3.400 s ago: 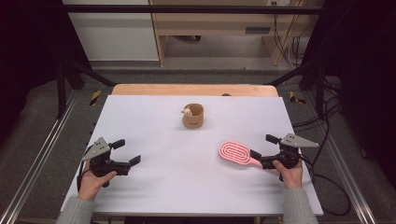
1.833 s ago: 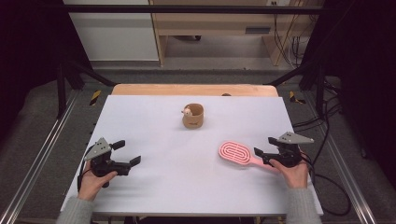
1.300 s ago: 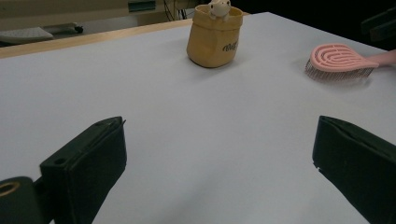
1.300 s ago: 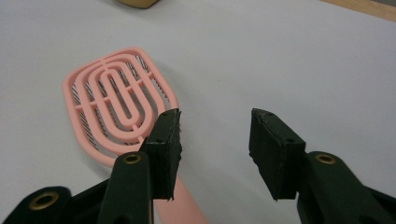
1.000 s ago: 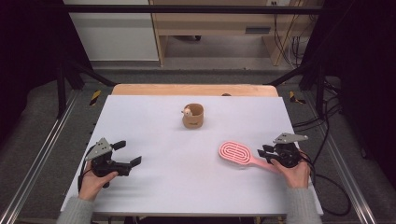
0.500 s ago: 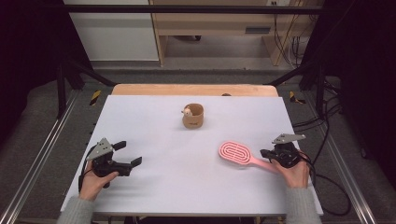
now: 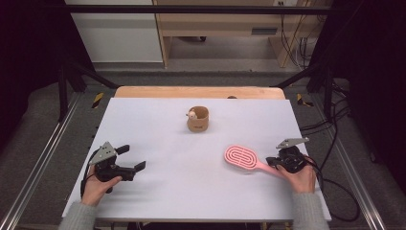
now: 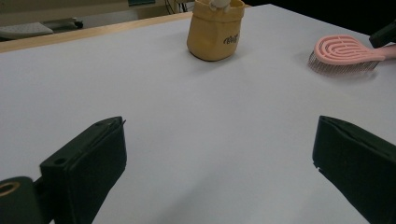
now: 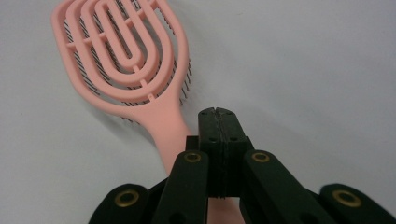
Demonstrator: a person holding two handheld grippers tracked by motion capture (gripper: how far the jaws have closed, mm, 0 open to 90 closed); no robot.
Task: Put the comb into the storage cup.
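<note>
A pink hairbrush lies bristles down on the white table, right of centre, with its handle pointing at the person's right hand. My right gripper sits over the end of that handle. In the right gripper view its jaws stand pad to pad with no gap, and the hairbrush handle runs beneath them, slightly to the left. My left gripper rests open near the table's front left with nothing between its jaws. The hairbrush lies far off in that view.
A small tan fabric pouch with a white thing in its mouth stands upright at the middle back; it is the pouch ahead of the left gripper. A wooden strip edges the far side. Cables trail off the right edge.
The right gripper, open beside the brush handle 3.4 s ago, has moved in over the handle's end and shut. The left gripper and the brush have barely moved.
</note>
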